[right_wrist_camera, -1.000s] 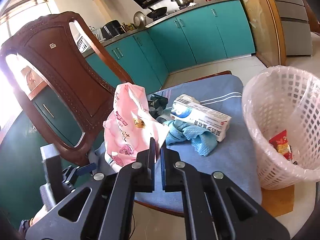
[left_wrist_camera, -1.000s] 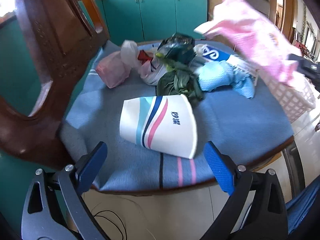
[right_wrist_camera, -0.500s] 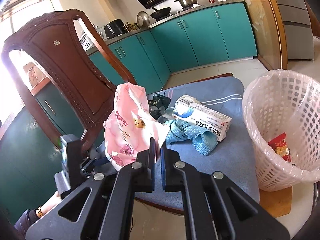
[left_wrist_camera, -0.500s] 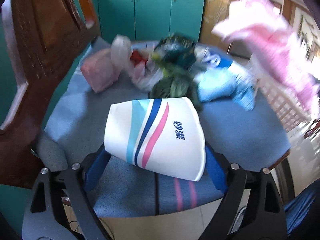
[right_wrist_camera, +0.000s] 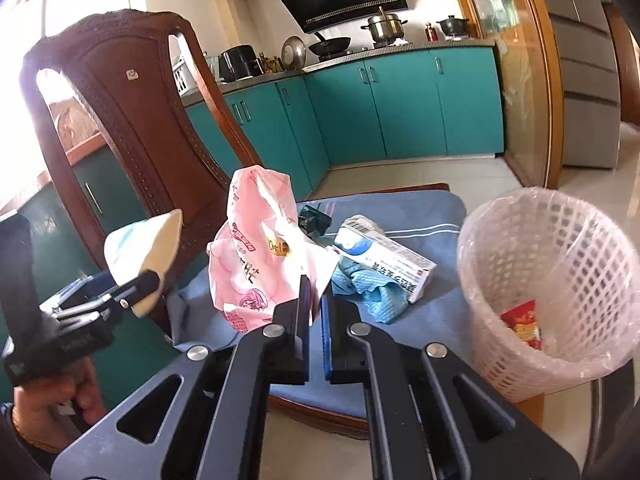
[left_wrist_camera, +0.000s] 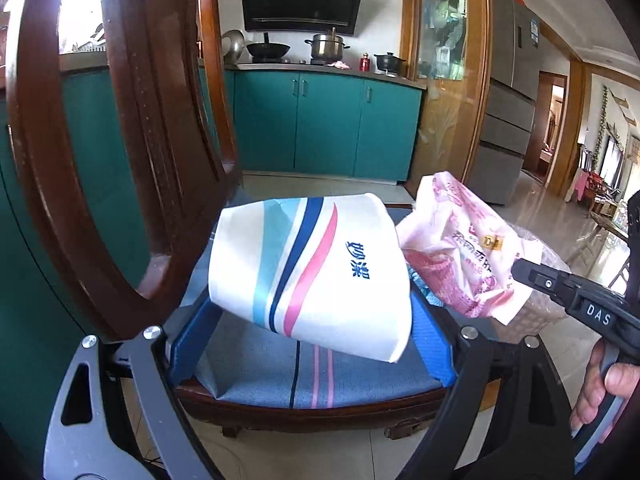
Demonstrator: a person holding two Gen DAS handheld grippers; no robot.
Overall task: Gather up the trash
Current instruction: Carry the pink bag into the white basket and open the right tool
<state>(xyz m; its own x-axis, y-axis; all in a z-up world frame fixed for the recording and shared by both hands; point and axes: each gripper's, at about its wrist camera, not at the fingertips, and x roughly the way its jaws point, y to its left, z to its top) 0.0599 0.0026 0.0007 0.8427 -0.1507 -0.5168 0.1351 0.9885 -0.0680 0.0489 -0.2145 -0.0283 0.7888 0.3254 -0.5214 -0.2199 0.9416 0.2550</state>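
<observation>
My left gripper (left_wrist_camera: pixel 312 332) is shut on a white paper cup (left_wrist_camera: pixel 308 272) with blue and pink stripes, held lifted above the blue chair cushion (left_wrist_camera: pixel 320 376). The cup also shows in the right wrist view (right_wrist_camera: pixel 144 256). My right gripper (right_wrist_camera: pixel 316 300) is shut on a pink plastic bag (right_wrist_camera: pixel 256 248), which hangs up from its fingers; the bag also shows in the left wrist view (left_wrist_camera: pixel 464 252). A white mesh trash basket (right_wrist_camera: pixel 552 280) lined with clear plastic stands at the right, with a red wrapper (right_wrist_camera: pixel 524 320) inside.
On the cushion (right_wrist_camera: pixel 400 208) lie a toothpaste box (right_wrist_camera: pixel 384 256), a blue cloth (right_wrist_camera: pixel 368 292) and a dark wrapper (right_wrist_camera: pixel 316 216). The carved wooden chair back (right_wrist_camera: pixel 132 120) rises at the left. Teal kitchen cabinets (right_wrist_camera: pixel 400 104) stand behind.
My left gripper closed on the paper cup and lifted it off the cushion. My right gripper kept hold of the pink bag and stayed near the basket.
</observation>
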